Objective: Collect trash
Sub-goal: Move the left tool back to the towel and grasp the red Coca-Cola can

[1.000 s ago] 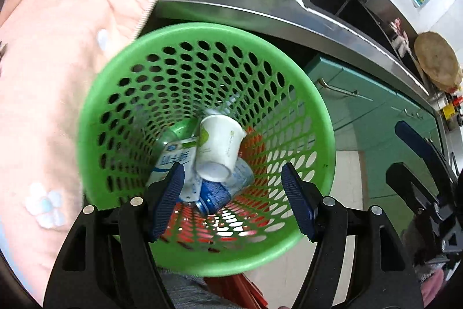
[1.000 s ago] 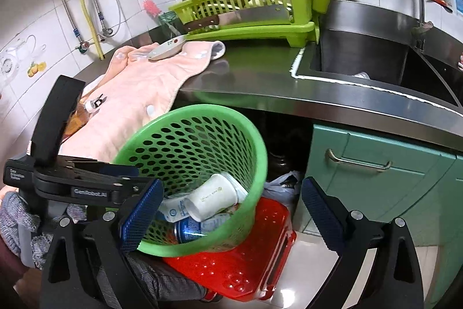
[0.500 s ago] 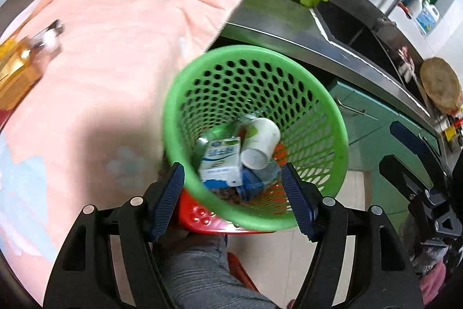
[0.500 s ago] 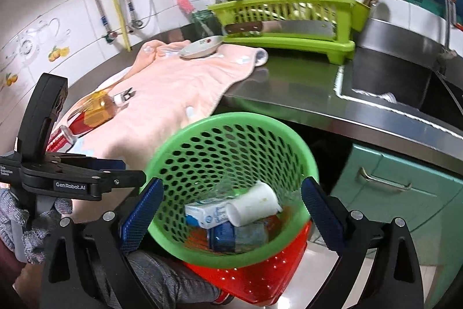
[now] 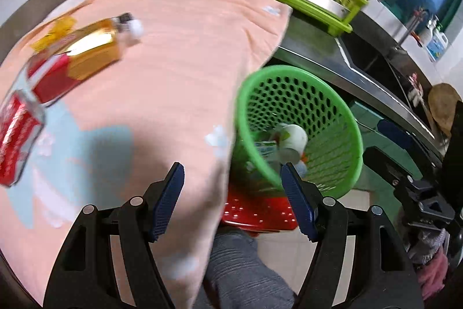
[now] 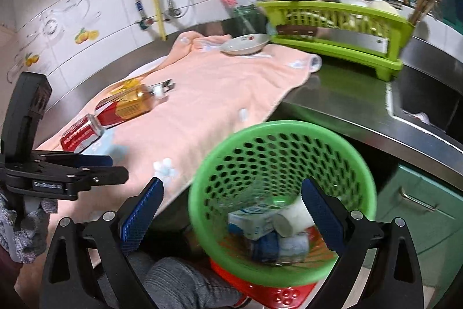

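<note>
a: what covers the desk (image 6: 341, 94)?
b: a peach towel (image 6: 220, 94) with pale flower patches, draped over the front edge.
a: anything on the towel?
b: a shallow plate (image 6: 246, 44) at its far end, just beside a lime green dish rack (image 6: 335, 31) holding a cleaver (image 6: 332, 32).
a: and to the right?
b: a steel sink (image 6: 425, 103), with teal cabinet doors (image 6: 419, 207) beneath it. white tiles with fruit stickers (image 6: 85, 35) line the wall.

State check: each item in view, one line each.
left gripper: open, empty
right gripper: open, empty
green basket: upright, holding trash
red can: lying on towel
bottle: lying on towel
plate: resting on towel
</note>
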Demonstrator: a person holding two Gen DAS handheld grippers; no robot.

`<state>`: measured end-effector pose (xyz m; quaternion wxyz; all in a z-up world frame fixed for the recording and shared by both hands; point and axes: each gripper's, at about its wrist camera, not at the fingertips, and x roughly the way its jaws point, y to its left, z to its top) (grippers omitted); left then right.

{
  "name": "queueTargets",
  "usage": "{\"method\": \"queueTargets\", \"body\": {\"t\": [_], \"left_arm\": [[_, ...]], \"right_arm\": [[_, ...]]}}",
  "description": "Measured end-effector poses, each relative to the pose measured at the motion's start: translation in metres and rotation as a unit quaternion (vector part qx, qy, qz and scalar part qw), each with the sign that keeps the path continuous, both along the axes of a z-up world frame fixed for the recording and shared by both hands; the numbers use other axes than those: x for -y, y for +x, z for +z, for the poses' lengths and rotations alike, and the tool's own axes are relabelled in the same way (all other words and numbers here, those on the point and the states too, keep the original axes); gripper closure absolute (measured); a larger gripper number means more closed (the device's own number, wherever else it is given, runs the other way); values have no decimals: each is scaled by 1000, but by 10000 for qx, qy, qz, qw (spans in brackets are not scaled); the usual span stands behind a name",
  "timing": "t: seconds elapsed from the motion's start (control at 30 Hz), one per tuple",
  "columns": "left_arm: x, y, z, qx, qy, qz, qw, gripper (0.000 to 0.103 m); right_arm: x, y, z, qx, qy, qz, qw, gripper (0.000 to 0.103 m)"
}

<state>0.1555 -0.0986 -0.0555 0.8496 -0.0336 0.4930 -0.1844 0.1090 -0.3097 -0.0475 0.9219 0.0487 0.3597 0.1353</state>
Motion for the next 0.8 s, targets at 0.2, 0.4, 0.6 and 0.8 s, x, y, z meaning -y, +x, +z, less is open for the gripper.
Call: {"method": "queueTargets", "body": {"t": [0.2,0.4,0.6,0.8], "left_arm": [[-50,-9,11,184,108,376,9991,33],[-103,-11,23,388,279,770,9959,33],[-152,-5,33,610,588,1068,9907,27],[-194,14,30,602,1011,1180,9860,25]], "right_arm": [[-40,15,0,-51,-36,401,9992,10],[-77,31,2,-70,-103,783,9969,10],[-109,49,6,-99,-264,1132,9932,10],[-138,72,8,-86,-499,1457,9880,10]]}}
